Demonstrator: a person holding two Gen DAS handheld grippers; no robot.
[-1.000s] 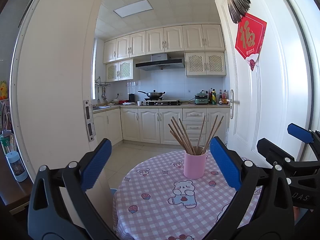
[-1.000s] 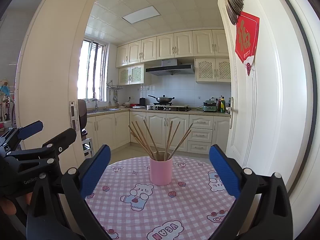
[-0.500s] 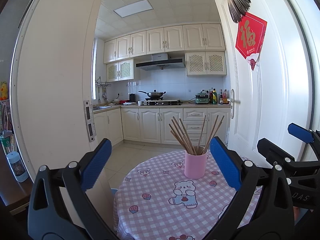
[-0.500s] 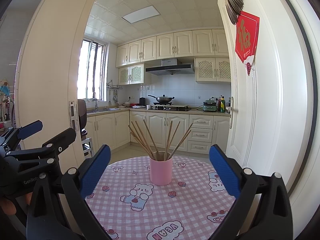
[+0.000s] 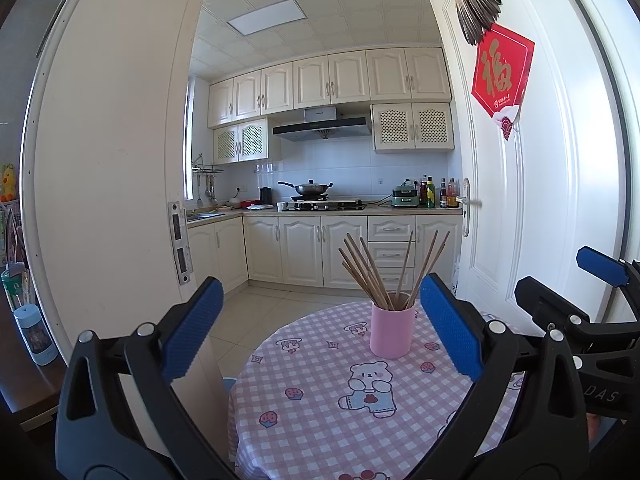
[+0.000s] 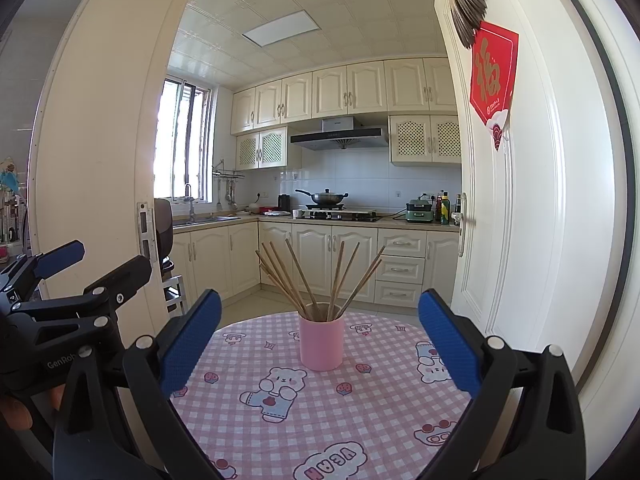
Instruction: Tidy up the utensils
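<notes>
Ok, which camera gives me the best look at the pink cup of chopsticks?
The right wrist view: the pink cylindrical cup sits centred and unobstructed between the open gripper's fingers. The left wrist view shows it off-centre, close beside the gripper's right finger.

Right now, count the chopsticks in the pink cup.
8, as far as I can tell: all chopsticks stand in the cup on the table, about four leaning left and four right. Overlaps may hide more.
</notes>
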